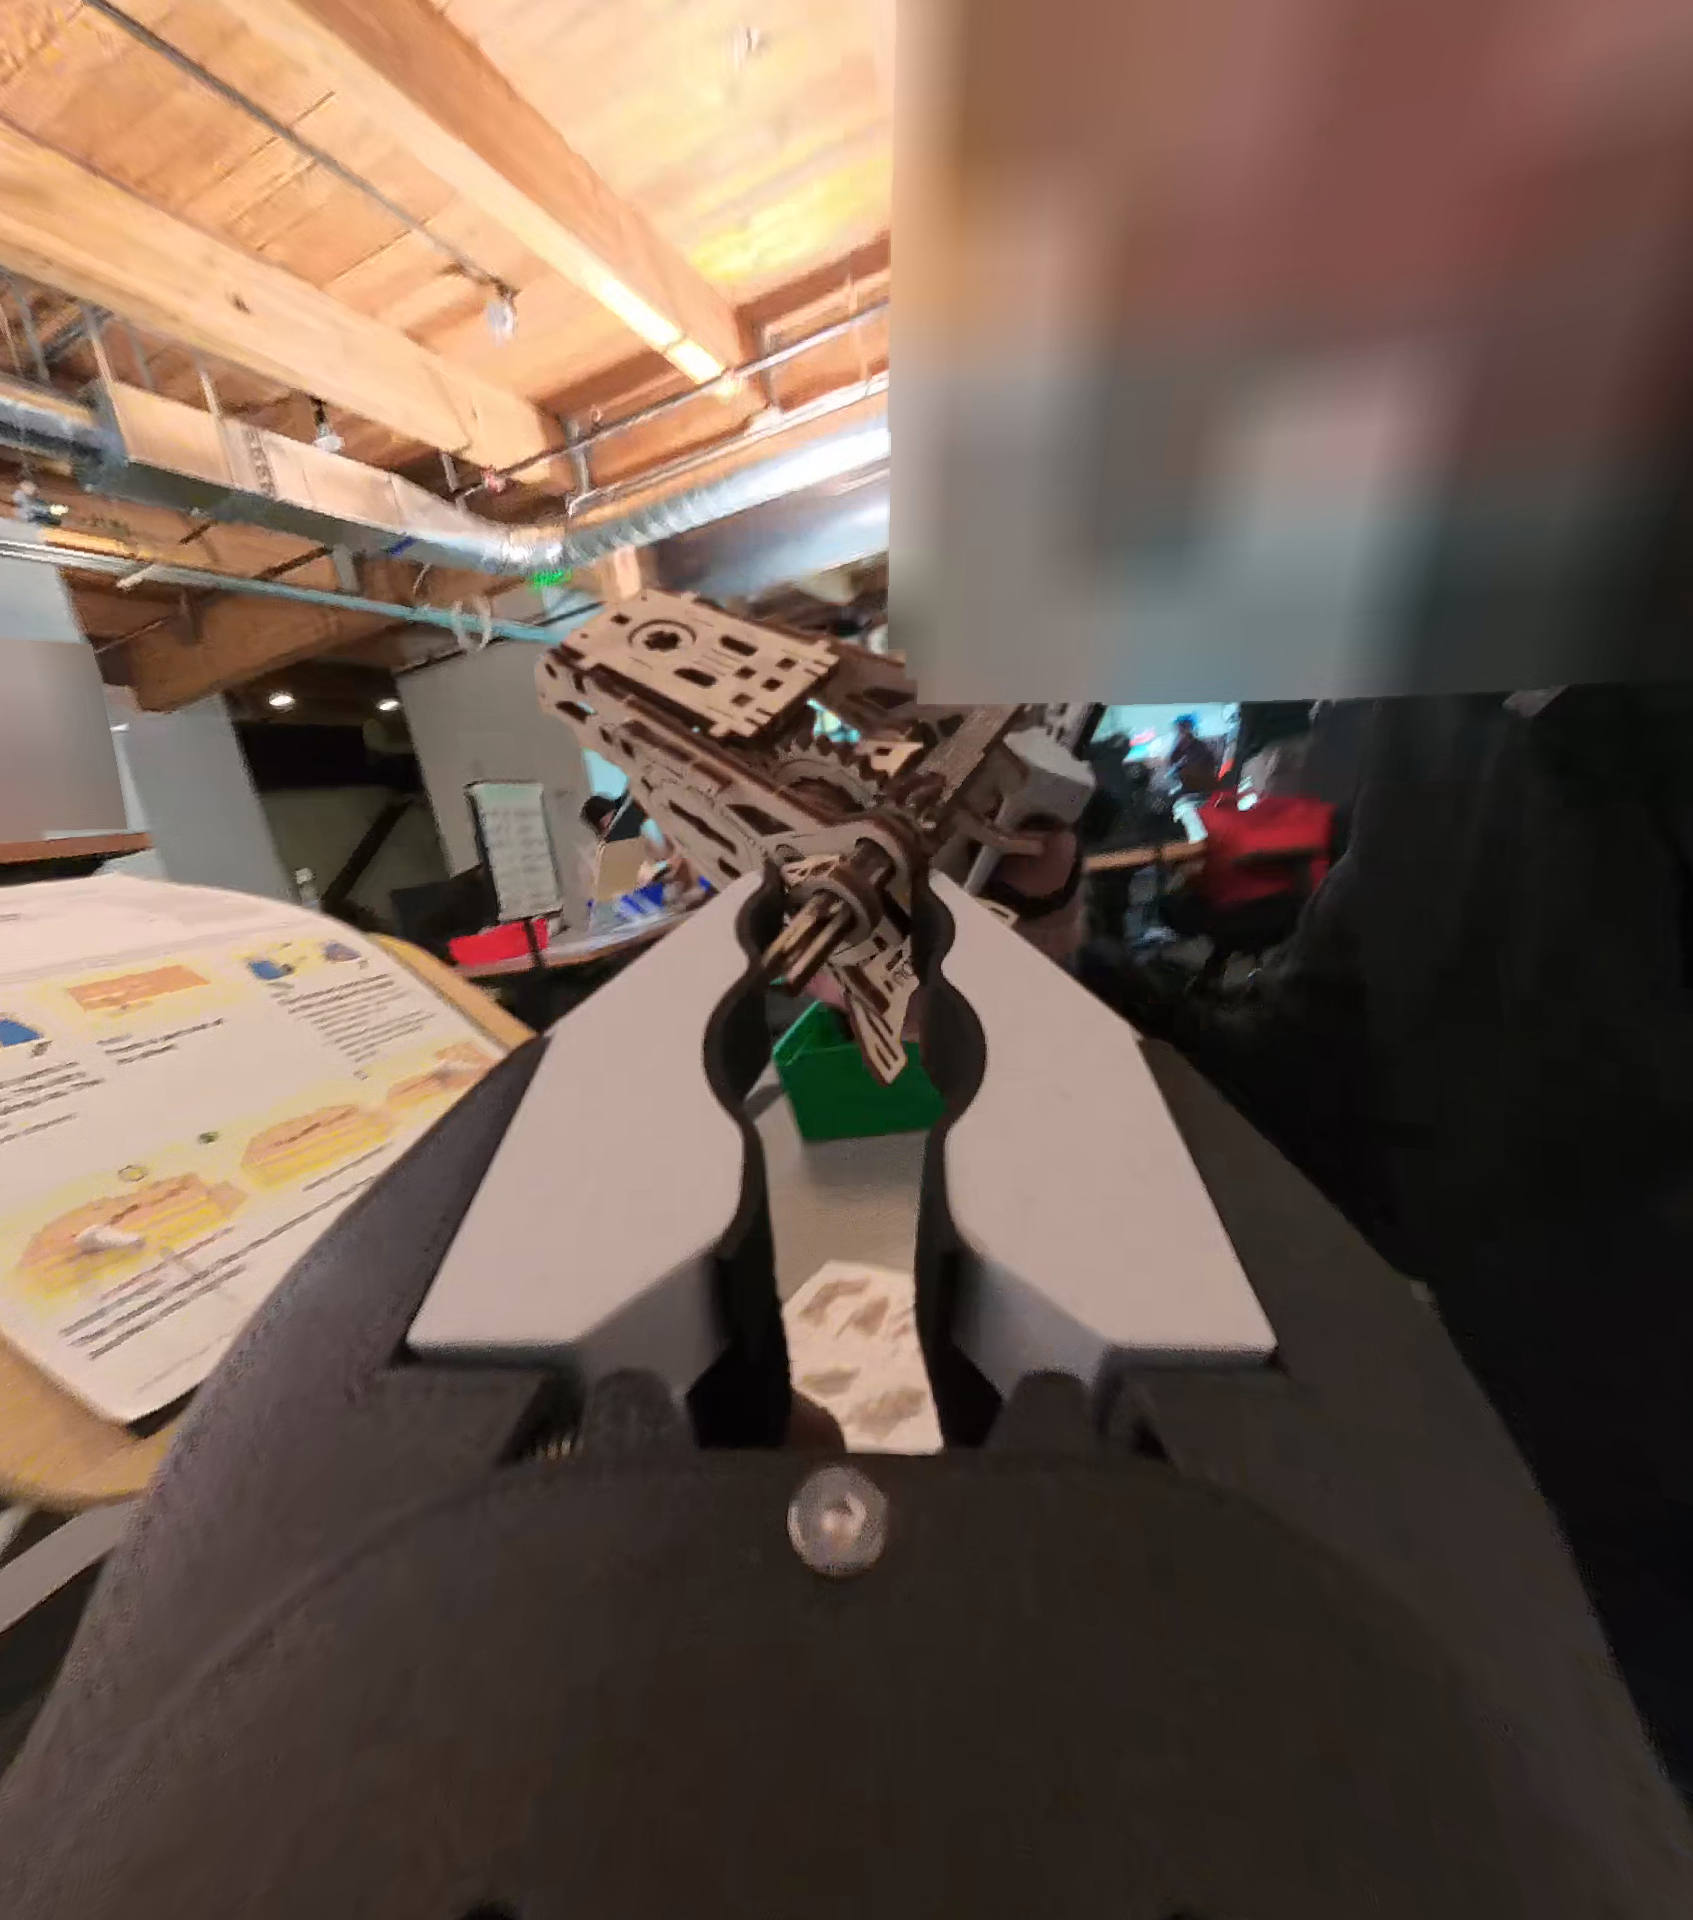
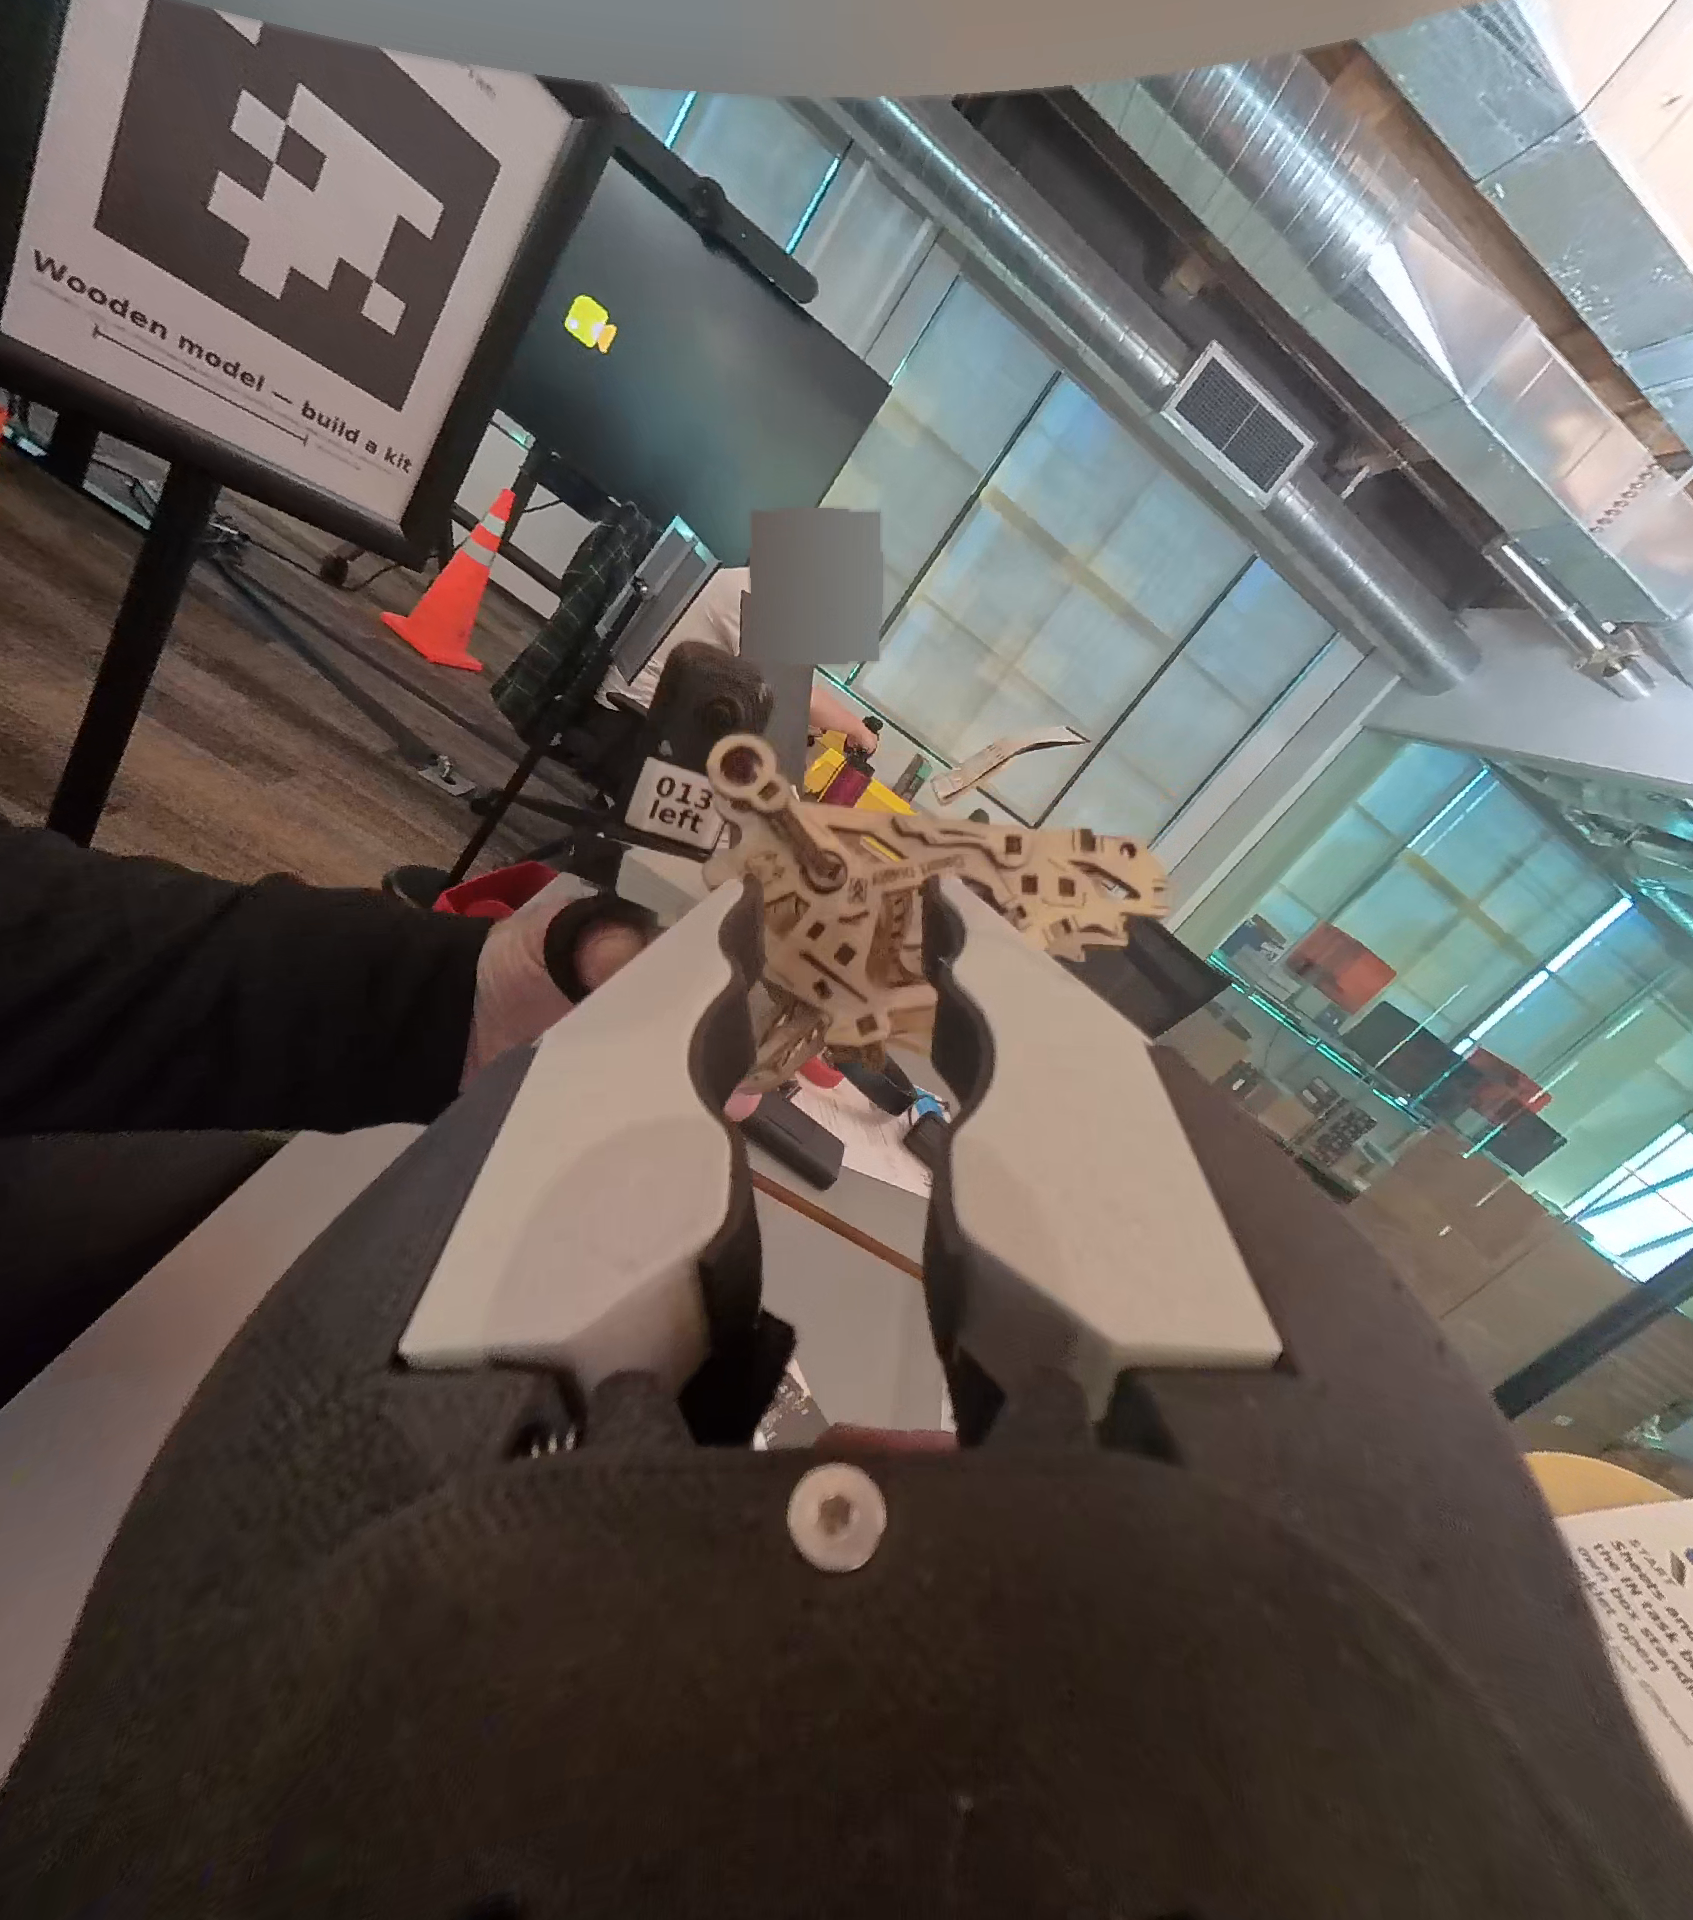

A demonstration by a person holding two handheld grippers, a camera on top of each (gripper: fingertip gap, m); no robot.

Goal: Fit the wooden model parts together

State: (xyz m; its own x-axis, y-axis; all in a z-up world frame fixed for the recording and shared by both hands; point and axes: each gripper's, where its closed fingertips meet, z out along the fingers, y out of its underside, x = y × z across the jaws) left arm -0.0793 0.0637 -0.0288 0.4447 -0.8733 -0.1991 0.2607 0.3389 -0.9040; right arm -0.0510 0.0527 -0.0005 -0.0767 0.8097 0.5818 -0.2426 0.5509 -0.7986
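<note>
A laser-cut wooden model (image 1: 717,727) with gears and an axle hangs in the air between both grippers. In the left wrist view my left gripper (image 1: 842,894) is shut on the model's axle end, with both pads against it. The right gripper's white finger (image 1: 1039,790) shows behind the model. In the right wrist view my right gripper (image 2: 837,904) is shut on the model's flat body (image 2: 1029,883), and a ring-ended arm sticks up past the fingertips. The left gripper (image 2: 707,727) shows just behind it.
A green box (image 1: 852,1091) stands on the grey table under the model. A pale flat wooden part (image 1: 863,1351) lies nearer. An instruction sheet (image 1: 146,1091) lies at the left. A person's dark sleeve (image 2: 146,987) fills the left of the right wrist view, with a marker sign (image 2: 281,239) behind. Across from one pair of fingers to the other is roughly 5 cm.
</note>
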